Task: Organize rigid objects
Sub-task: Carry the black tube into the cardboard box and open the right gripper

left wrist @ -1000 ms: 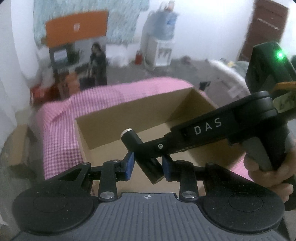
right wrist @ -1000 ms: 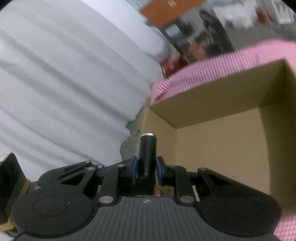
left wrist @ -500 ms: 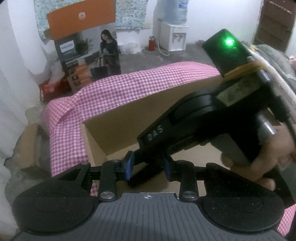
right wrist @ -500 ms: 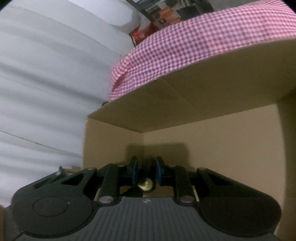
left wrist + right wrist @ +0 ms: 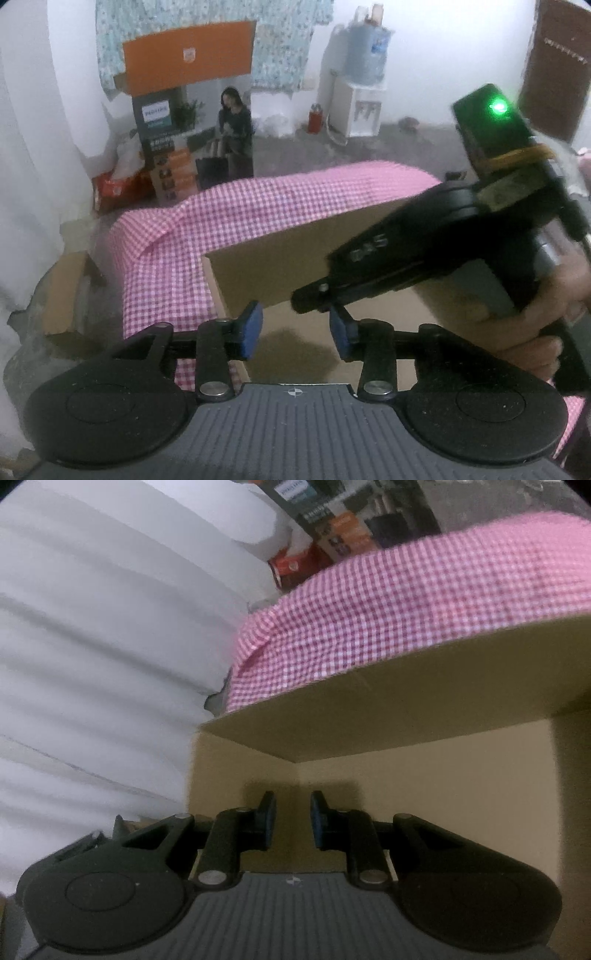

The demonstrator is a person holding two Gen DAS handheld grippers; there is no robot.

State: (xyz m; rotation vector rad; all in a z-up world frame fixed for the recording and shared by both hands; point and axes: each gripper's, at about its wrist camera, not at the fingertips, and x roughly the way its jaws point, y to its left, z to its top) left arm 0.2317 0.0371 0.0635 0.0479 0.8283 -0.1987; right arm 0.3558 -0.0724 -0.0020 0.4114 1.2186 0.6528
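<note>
left hand-held gripper (image 5: 295,332): just opened, nothing between pads | right hand-held gripper (image 5: 293,819): narrow gap, empty, inside cardboard box (image 5: 406,701) at 12 o'clock | object out of sight, presumably dropped in box | remaining items: unknown

From my left wrist camera, I see the left gripper (image 5: 295,330) with its blue pads (image 5: 251,328) parted; the jaws have just been opening, and nothing sits between them. Below and beyond them lies the cardboard box (image 5: 266,273), open-topped, resting on a pink checked cloth (image 5: 258,210). The right gripper (image 5: 424,251), black with a green light lit on its housing, reaches in from the right, angled down into the box, its tip just above my right pad. A hand (image 5: 546,314) grips its handle. Beyond stand a water dispenser (image 5: 364,85) and an orange-topped carton (image 5: 188,70).
</note>
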